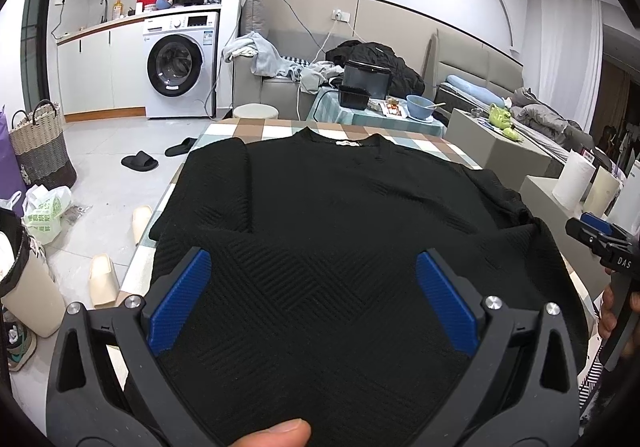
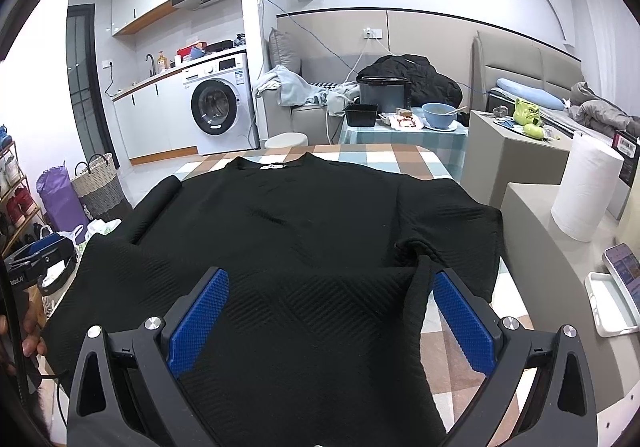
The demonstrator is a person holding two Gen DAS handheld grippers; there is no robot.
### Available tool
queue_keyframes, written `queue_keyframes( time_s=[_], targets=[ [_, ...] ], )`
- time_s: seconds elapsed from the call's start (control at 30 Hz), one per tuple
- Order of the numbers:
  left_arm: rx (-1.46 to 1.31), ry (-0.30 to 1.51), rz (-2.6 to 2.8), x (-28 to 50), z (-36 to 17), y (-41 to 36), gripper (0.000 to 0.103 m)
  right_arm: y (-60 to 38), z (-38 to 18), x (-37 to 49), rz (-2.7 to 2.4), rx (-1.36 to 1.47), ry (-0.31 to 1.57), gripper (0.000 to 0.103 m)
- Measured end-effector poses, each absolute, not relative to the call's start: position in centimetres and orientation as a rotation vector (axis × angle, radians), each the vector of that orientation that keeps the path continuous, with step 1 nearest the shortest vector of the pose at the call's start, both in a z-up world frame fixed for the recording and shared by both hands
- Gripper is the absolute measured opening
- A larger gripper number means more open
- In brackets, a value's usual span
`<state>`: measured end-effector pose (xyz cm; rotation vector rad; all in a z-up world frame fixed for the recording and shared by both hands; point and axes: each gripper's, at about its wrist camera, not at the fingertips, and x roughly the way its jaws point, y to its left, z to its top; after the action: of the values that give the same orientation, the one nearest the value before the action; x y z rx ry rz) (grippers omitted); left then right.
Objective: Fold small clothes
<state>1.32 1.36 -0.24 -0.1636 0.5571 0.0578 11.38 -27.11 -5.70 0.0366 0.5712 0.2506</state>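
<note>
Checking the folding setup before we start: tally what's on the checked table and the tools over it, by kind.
Black top: 1
Claws: 2, left claw and right claw, both open above the hem
Checked tablecloth: 1
Total: 4

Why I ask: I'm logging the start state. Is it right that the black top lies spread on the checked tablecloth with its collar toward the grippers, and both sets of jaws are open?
Not quite. The black top has its collar at the far end, away from both grippers; its hem is nearest them, as the right wrist view shows. It does lie spread on the checked tablecloth, and the left gripper and right gripper both have open jaws.
</note>
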Motion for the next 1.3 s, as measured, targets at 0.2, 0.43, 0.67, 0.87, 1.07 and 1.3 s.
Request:
queue_keyframes(
  time_s=[0.2,0.43,0.67,0.87,1.07,1.3],
  targets=[
    [-0.162,0.564,0.063,1.3,0.1,1.4,0.102,-27.3,-5.4,11.8,0.258,0.062,0.572,0.103],
    [-0.182,0.564,0.076,1.5,0.9,2.2,0.102,-27.5,-5.4,12.2,0.275,0.067,0.577,0.103],
    [-0.188,0.568,0.084,1.9,1.2,2.4,0.102,-27.6,-5.6,12.8,0.278,0.086,0.59,0.103],
    [-0.19,0.568,0.088,2.3,1.1,2.7,0.102,-27.7,-5.5,13.3,0.278,0.093,0.598,0.103],
    [-0.184,0.566,0.091,2.8,1.2,3.1,0.102,-27.8,-5.2,13.2,0.27,0.087,0.585,0.103],
    [-0.17,0.564,0.094,3.1,1.3,3.1,0.102,-29.7,-5.6,14.5,0.192,0.173,0.627,0.103]
  ],
)
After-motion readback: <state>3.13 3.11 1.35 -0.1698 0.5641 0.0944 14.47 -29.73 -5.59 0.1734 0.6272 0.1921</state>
